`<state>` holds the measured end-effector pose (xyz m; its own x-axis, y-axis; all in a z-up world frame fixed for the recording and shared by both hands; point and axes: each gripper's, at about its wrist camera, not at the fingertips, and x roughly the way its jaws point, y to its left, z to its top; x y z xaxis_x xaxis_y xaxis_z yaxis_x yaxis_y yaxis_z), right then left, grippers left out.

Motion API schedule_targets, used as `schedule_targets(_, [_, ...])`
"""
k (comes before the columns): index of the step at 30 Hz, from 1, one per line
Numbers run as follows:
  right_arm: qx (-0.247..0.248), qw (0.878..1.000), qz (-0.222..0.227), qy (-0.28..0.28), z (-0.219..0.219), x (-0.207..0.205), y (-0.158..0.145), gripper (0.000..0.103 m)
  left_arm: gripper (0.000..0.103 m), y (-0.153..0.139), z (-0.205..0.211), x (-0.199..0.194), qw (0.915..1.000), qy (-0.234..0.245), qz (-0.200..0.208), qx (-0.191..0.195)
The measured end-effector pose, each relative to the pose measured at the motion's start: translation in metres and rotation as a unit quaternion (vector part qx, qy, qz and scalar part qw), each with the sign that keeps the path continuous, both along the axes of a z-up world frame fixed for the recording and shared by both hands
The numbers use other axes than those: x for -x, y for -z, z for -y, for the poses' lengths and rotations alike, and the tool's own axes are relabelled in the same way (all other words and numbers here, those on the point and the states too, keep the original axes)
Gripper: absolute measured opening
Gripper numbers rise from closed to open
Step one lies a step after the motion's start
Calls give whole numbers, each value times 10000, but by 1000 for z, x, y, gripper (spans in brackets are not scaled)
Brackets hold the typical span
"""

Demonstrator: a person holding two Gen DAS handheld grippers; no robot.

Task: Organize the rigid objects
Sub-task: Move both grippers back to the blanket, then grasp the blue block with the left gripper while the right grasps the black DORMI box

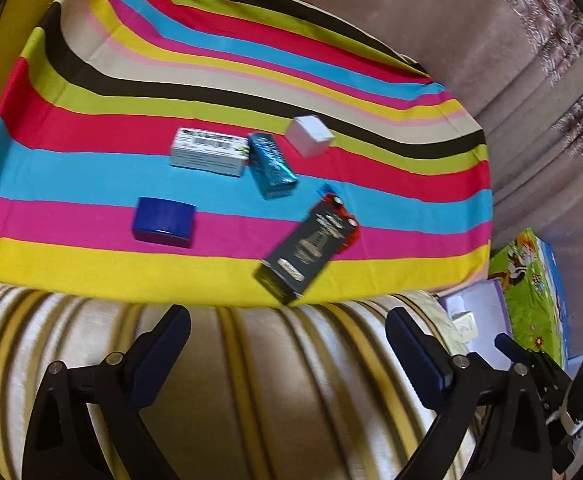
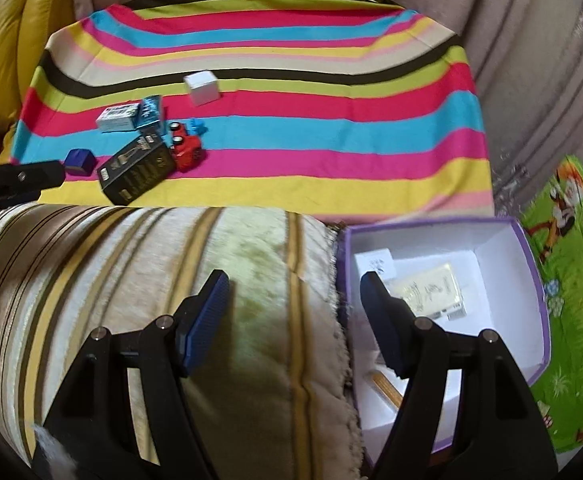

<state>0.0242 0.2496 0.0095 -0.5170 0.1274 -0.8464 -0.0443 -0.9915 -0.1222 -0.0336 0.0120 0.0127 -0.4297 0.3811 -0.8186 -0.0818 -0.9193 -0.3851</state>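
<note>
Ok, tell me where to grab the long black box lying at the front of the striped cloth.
Grip the long black rectangular box across its two long sides near the middle, coming down from above. It lies flat and slanted, so turn the left gripper to match. Avoid its far end, where the red toy car sits against it.

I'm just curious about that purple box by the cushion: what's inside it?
The purple box holds a pale yellow packet, a small white carton and a yellowish stick-like item. The right gripper hides part of the floor.
</note>
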Motion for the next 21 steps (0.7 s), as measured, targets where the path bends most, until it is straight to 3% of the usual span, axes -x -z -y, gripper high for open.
schedule_targets(12, [-122,9983,100,-555,41,23,3,72,90,15,38,30,9976,-325,228,560])
schedule_targets(21, [-46,9959,223,-876,60,43,8,77,88,32,46,65,9933,-357,482,991])
